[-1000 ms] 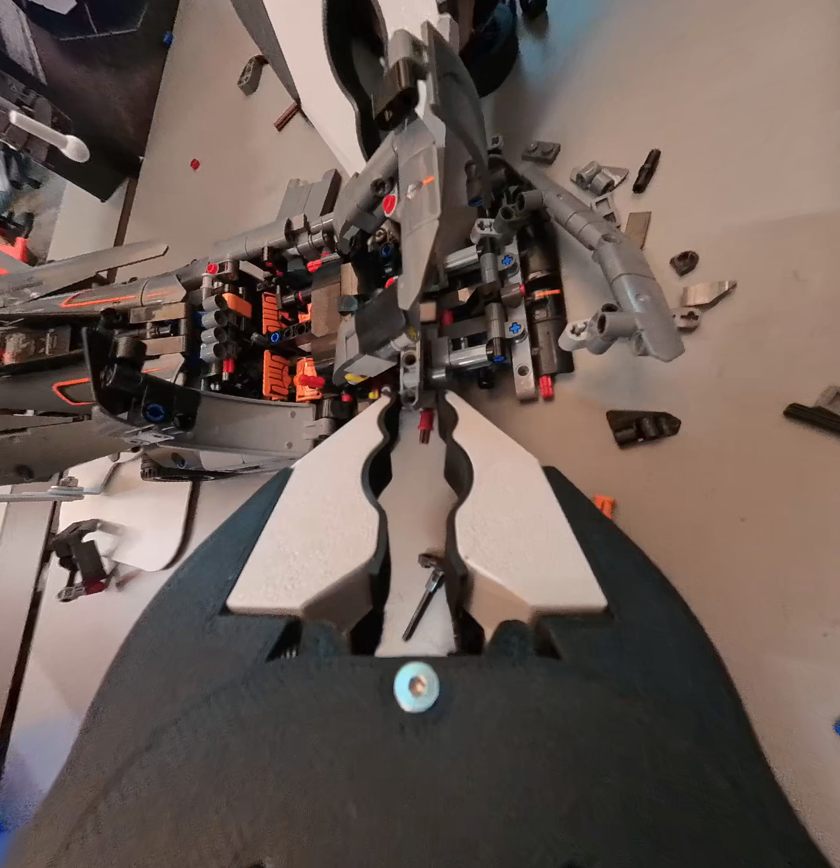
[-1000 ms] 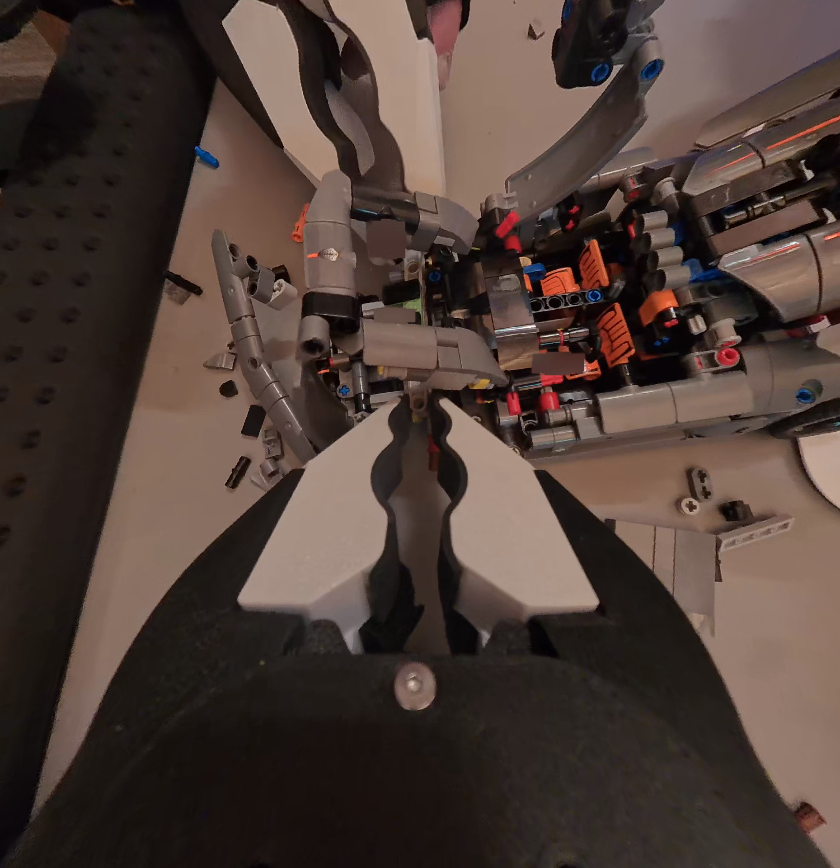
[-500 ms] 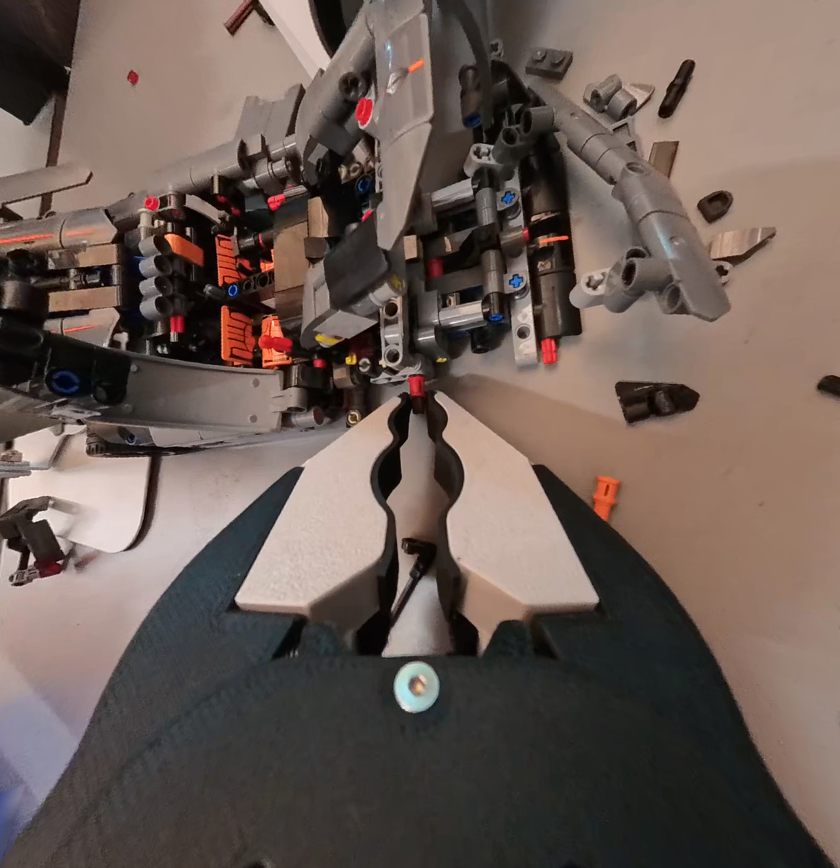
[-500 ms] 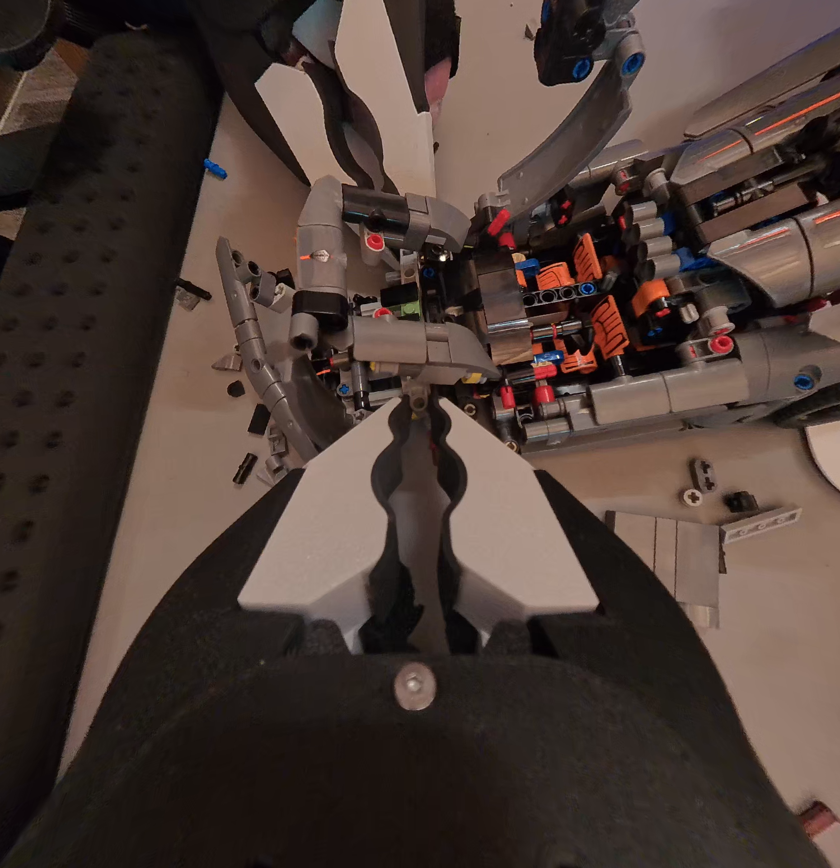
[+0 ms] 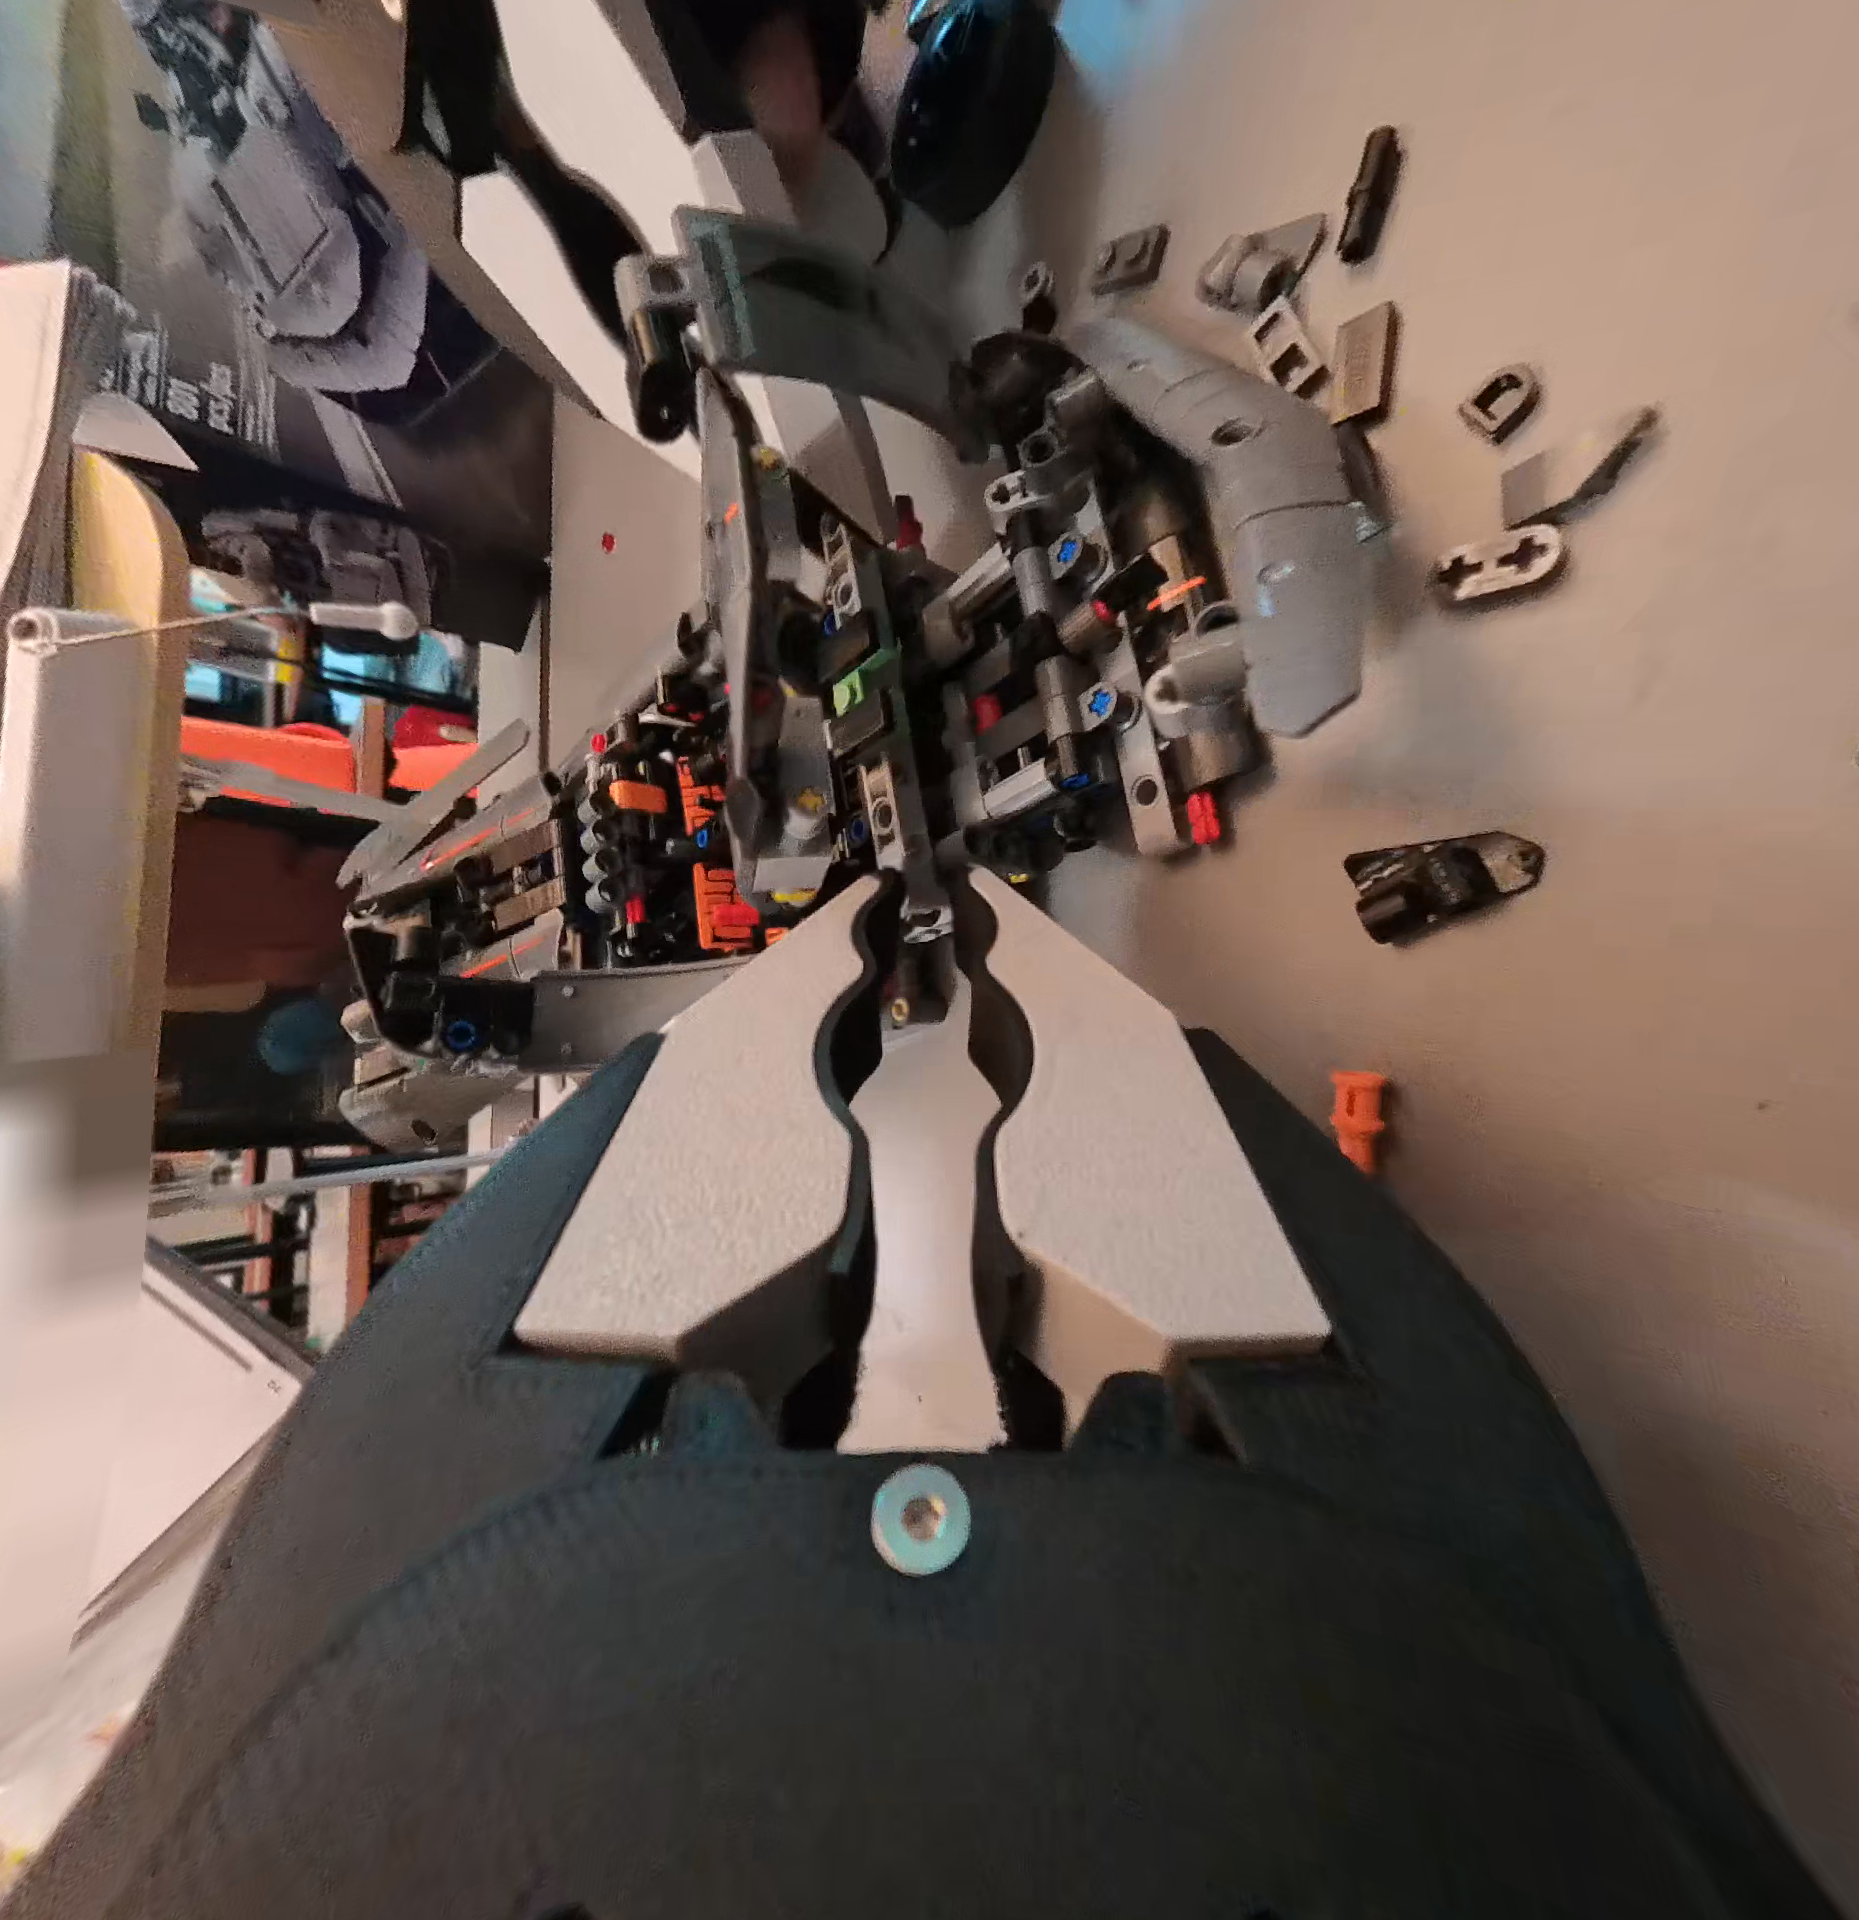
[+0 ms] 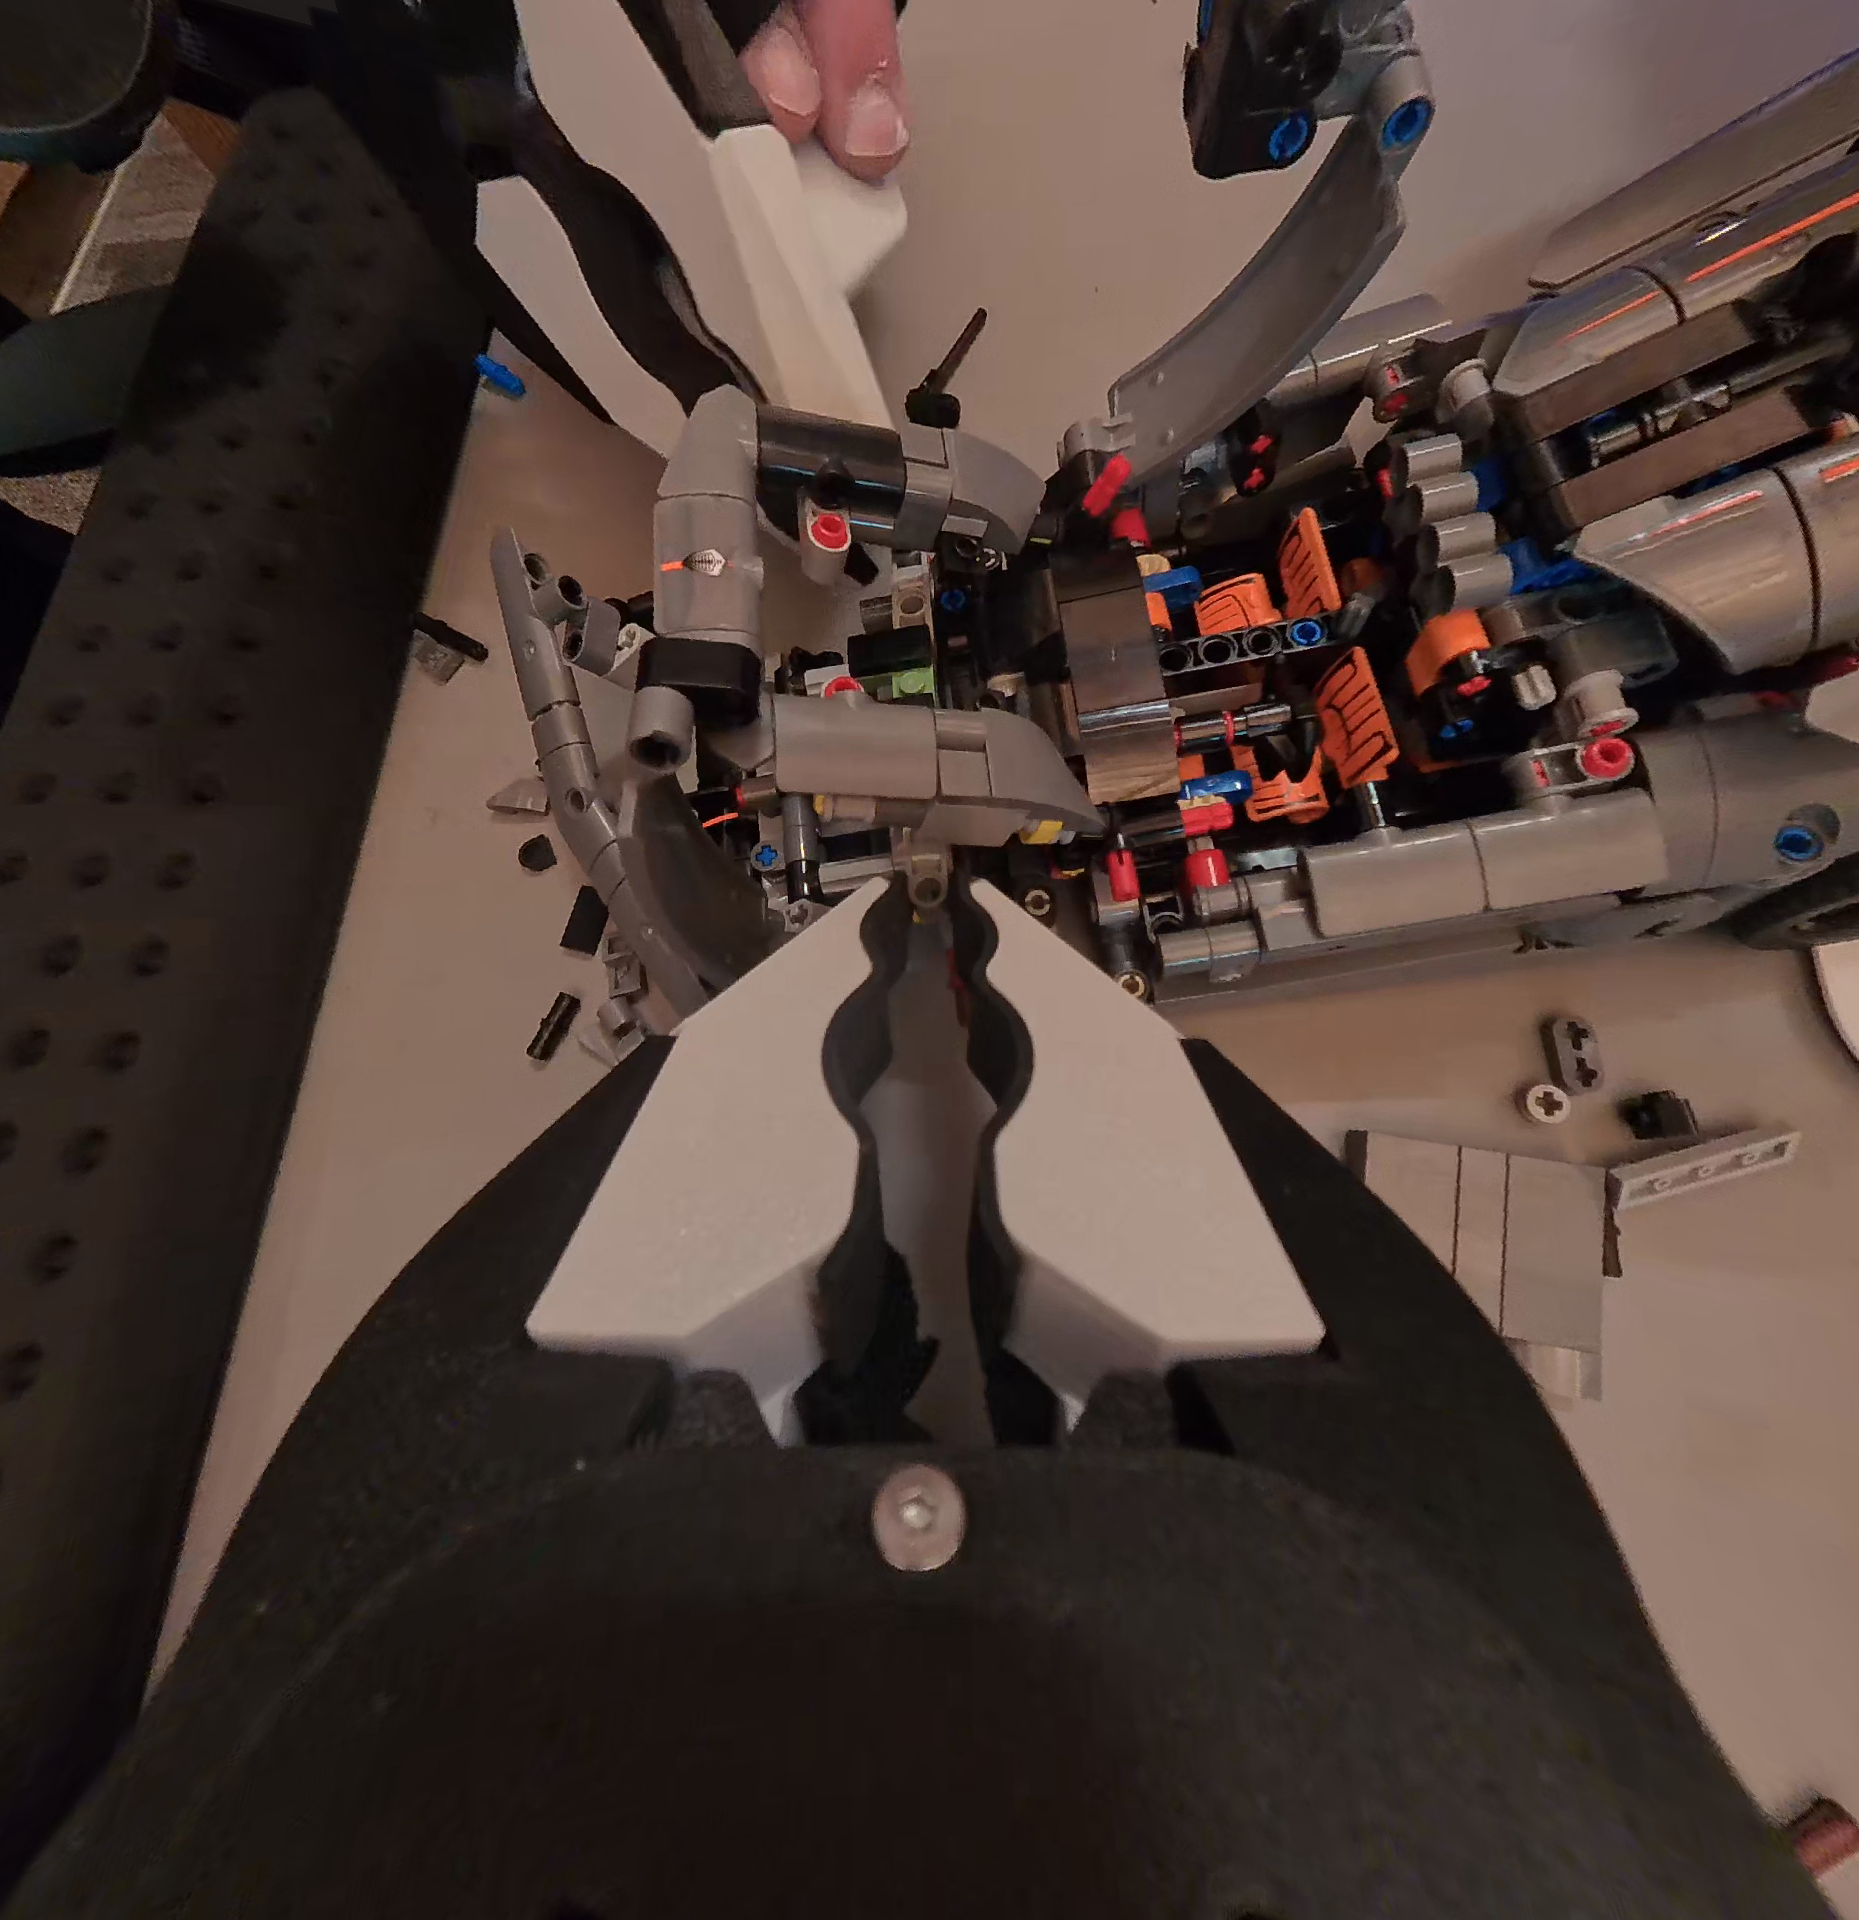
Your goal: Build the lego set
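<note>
On the pale beige tabletop [image 6: 1164,208] lies the large grey, black and orange Technic car model [image 6: 1268,727], partly built; in the right wrist view its long axis runs left to right, the rounded grey end toward the black perforated foam pad [image 6: 177,727] along the left edge and the long body running off the right edge. In the left wrist view the same car model [image 5: 904,675] looks tipped, its long axis running up and left.

Both grippers meet it from opposite sides near that rounded end. The right gripper [image 6: 930,899] reaches in level, its pale fingers close together around a small tan connector at the model's near side. The left gripper [image 5: 925,904] is rolled sideways, its fingers clamped on a grey beam that sticks out of the model; in the right wrist view a person's hand [image 6: 831,73] grips its handle.

Loose grey and black pieces [image 5: 1361,343] lie scattered beside the model, and a small orange pin [image 5: 1359,1117] rests just beside the left gripper.
</note>
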The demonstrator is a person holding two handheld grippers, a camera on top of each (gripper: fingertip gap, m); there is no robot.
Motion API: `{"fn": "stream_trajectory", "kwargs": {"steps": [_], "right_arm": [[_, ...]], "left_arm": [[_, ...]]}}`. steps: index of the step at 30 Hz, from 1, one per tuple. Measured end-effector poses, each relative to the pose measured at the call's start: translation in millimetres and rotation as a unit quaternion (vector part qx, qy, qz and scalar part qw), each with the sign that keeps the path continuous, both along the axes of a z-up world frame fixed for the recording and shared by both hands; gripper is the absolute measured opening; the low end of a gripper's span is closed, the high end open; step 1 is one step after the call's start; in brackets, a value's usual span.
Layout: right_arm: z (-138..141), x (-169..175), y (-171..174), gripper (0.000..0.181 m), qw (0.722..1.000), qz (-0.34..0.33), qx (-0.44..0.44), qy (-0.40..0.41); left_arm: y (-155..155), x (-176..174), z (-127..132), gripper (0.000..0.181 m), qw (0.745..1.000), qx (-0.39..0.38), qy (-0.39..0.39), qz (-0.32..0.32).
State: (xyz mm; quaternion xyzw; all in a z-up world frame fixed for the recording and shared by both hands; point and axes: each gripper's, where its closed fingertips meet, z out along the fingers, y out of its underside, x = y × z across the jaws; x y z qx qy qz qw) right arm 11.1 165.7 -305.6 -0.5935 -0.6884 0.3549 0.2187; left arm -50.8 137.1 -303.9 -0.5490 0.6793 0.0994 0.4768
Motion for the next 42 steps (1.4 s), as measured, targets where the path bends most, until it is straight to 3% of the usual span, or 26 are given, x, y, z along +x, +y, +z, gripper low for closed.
{"fn": "stream_trajectory", "kwargs": {"steps": [6,8,24,32,42], "right_arm": [[0,0,0,0.005,1.0,0.001,-0.001,-0.002],[0,0,1,0.005,1.0,0.002,-0.003,-0.002],[-2,2,2,0.005,0.999,-0.001,-0.035,0.001],[4,5,2,0.01,1.0,-0.003,-0.019,0.004],[4,5,6,0.004,1.0,-0.014,0.002,0.001]], "left_arm": [[4,-2,-4,0.014,1.0,-0.011,0.0,0.012],[4,-1,-2,0.008,1.0,0.002,0.0,0.008],[4,4,-2,0.007,0.999,0.044,0.002,-0.006],[2,8,-4,0.01,0.998,0.057,0.013,-0.01],[1,10,-6,0.013,0.998,0.061,0.02,-0.013]]}}
